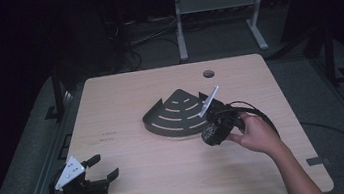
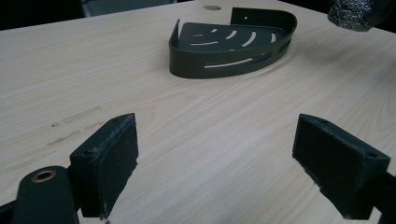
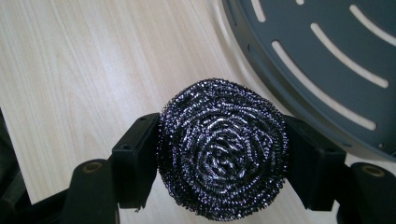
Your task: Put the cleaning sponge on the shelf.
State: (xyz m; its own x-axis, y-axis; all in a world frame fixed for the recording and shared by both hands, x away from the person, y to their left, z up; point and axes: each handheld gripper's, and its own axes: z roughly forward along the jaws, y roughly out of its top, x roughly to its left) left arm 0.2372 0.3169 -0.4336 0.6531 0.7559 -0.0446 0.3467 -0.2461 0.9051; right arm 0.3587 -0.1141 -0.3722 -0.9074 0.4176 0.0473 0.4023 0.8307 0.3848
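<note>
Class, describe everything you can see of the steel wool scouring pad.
The round, dark silvery steel wool scouring pad is a coil of shiny wire strands spiralling to a central hollow. The right gripper clamps it from both sides, its black jaws pressing its edges. It is held beside the dark grey slotted corner shelf's curved rim.

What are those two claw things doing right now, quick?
Left gripper: open, holding nothing, above the table.
Right gripper: shut on a steel scrubber, beside the dark slotted tray.
</note>
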